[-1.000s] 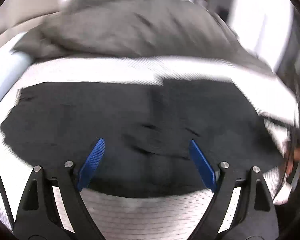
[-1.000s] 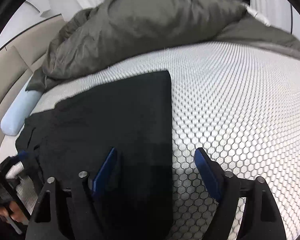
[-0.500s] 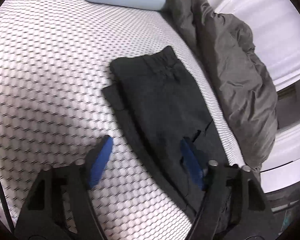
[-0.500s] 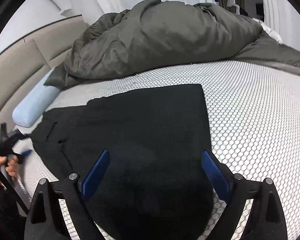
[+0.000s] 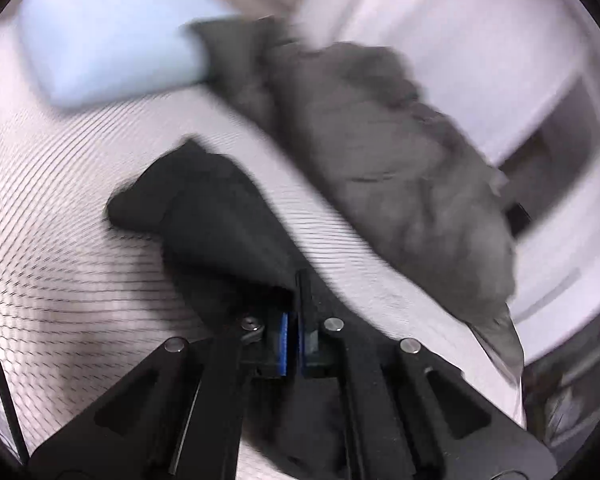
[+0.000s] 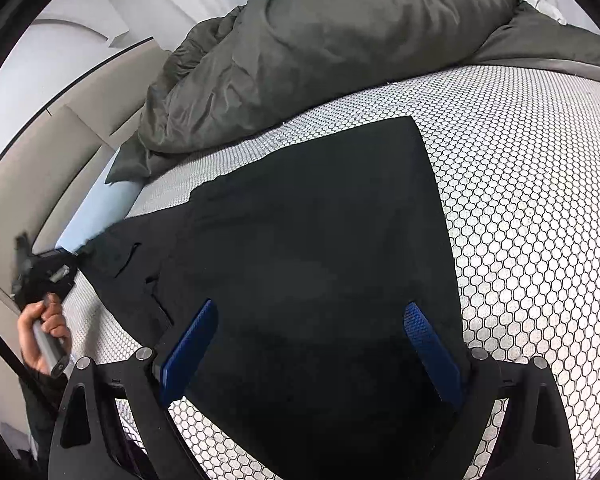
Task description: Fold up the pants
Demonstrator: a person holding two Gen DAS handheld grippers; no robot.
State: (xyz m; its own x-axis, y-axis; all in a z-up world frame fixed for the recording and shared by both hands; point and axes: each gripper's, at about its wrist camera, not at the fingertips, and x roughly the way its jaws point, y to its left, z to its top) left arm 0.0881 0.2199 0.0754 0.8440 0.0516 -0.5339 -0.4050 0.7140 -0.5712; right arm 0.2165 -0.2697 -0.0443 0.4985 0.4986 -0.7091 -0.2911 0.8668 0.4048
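**Mia:** Where are the black pants (image 6: pixel 312 240)?

**Ben:** They lie on the bed (image 6: pixel 532 184), on the white cover with little six-sided shapes. They lie folded in a long strip. One end is right under the right tool (image 6: pixel 310 344). The other end goes off to that tool's left.

**Mia:** Is the right tool holding them?

**Ben:** No. Its two blue pads are wide apart. The pants are below and between them, but the pads do not press on the cloth.

**Mia:** And the left tool (image 5: pixel 293 344)?

**Ben:** Its jaws have just snapped closed. The blue pads are squeezed together on an edge of the pants. The cloth rises from the bed to the pads in a dark, bunched fold, just ahead of the tool. That view is blurry.

**Mia:** Who holds that tool?

**Ben:** A hand (image 6: pixel 44 332) grips its handle, far to the right tool's left.

**Mia:** What else is on the bed?

**Ben:** A big gray blanket (image 6: pixel 340 52) is heaped past the pants, ahead of both tools. A light blue pillow (image 5: pixel 108 40) lies ahead and left of the left tool, touching the blanket.
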